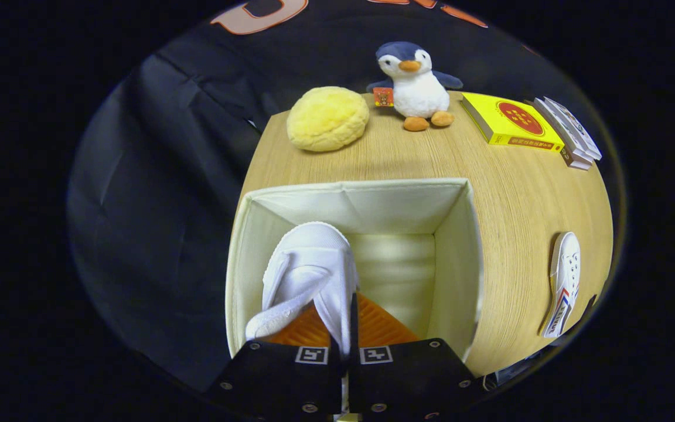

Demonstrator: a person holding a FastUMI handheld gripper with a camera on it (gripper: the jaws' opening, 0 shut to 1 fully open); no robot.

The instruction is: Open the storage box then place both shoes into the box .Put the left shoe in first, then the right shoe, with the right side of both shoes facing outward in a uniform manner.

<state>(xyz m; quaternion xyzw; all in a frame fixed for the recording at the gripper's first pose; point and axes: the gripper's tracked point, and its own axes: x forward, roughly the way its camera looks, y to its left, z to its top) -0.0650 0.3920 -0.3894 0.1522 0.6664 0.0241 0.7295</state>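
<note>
Your gripper (346, 351) pinches white shoe (308, 275), fingers pressed tight on thin cloth. Shoe hangs over open storage box (460, 246), toe down inside, near box's left wall. Looks like first shoe going in. Next: you lower it to box floor, check which side faces out, then let go. Second shoe (565, 284) lies on table (525, 199), right of box. Beyond box: yellow bun toy (327, 118), penguin (415, 85), yellow book (510, 122).
</note>
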